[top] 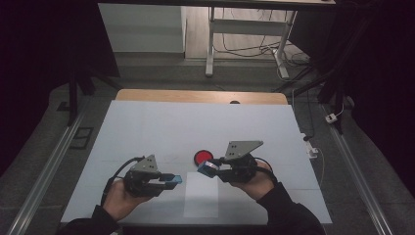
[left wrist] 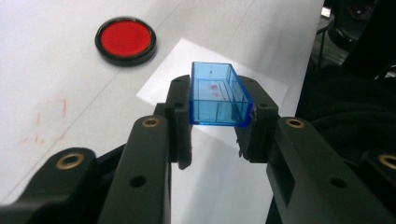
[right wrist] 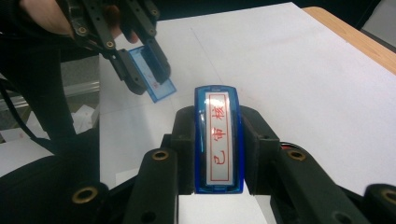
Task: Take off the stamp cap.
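Above the white sheet (top: 201, 195), my left gripper (top: 172, 179) clamps the blue cap (left wrist: 215, 94); my right gripper (top: 209, 167) clamps the stamp (right wrist: 218, 140). Press squarely onto paper; the ink pad (top: 203, 156), apparently open, lies near.

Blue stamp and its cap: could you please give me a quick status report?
Left tool shut on blue cap. Right tool shut on blue stamp, parts apart. Red ink pad nearby, nothing in the way.
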